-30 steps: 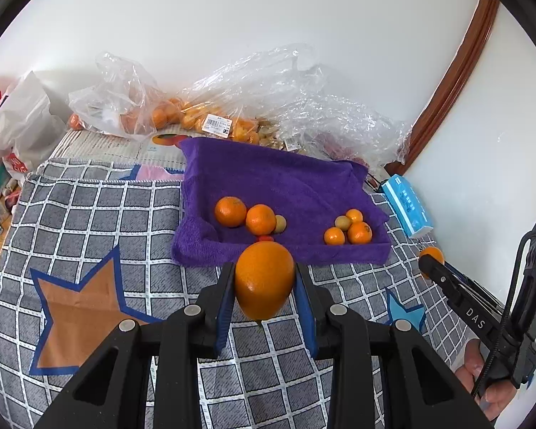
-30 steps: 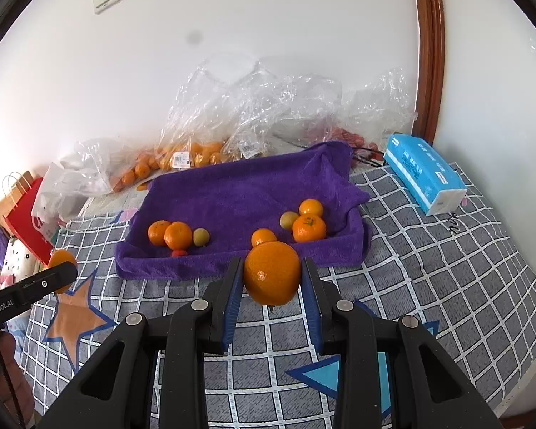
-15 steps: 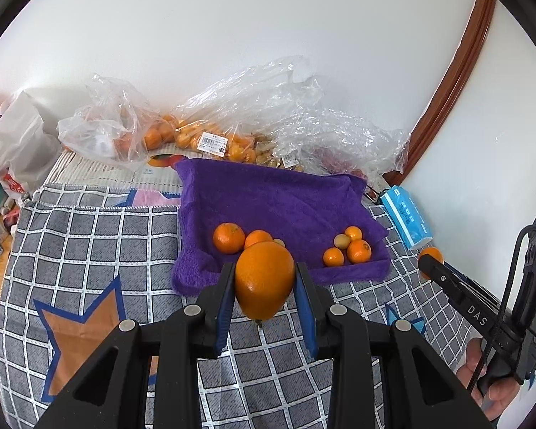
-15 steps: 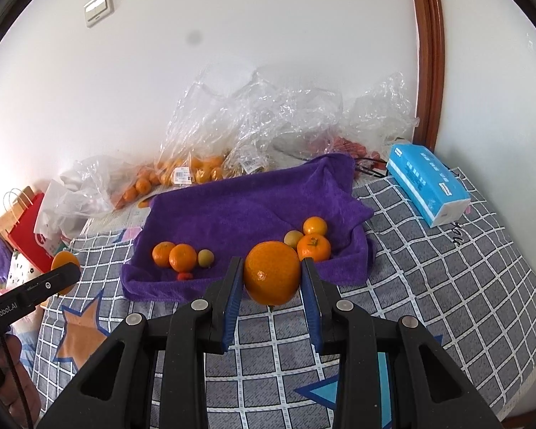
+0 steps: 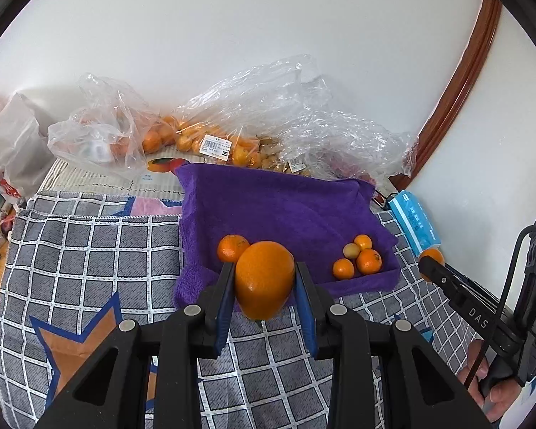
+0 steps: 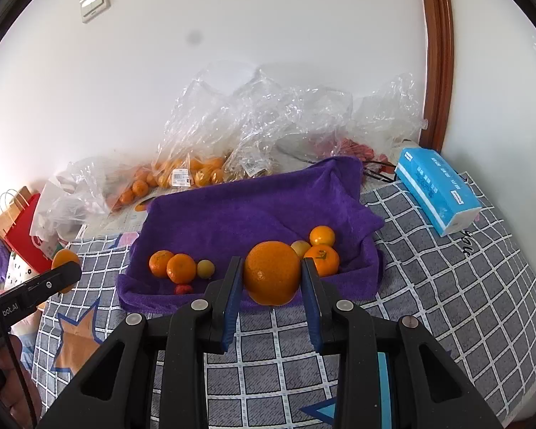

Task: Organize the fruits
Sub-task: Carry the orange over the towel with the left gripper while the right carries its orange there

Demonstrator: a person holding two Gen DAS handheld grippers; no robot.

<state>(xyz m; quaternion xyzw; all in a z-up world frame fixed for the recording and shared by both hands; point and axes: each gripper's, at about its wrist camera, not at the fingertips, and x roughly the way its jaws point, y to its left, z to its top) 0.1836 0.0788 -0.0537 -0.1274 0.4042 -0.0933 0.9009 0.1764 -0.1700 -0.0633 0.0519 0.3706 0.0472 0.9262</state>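
Observation:
My left gripper (image 5: pixel 264 286) is shut on a large orange (image 5: pixel 264 279), held above the front edge of a purple towel (image 5: pixel 286 207). My right gripper (image 6: pixel 272 280) is shut on another large orange (image 6: pixel 272 271), also over the towel's (image 6: pixel 250 211) front edge. On the towel lie a left group of small oranges (image 6: pixel 177 267) with a yellowish fruit (image 6: pixel 206 269) and a small red one (image 6: pixel 183 289), and a right group of small oranges (image 5: pixel 370 261). Each gripper shows at the edge of the other's view, the right one (image 5: pixel 432 262) and the left one (image 6: pixel 66 268).
A grey checked cloth with stars (image 6: pixel 446 286) covers the table. Clear plastic bags of oranges (image 5: pixel 211 143) lie against the white wall behind the towel. A blue tissue box (image 6: pixel 436 189) lies at the right. A red paper bag (image 6: pixel 21 236) stands at the left.
Both grippers have risen and drawn back a little with their oranges still held; the towel and fruit groups sit lower in both views.

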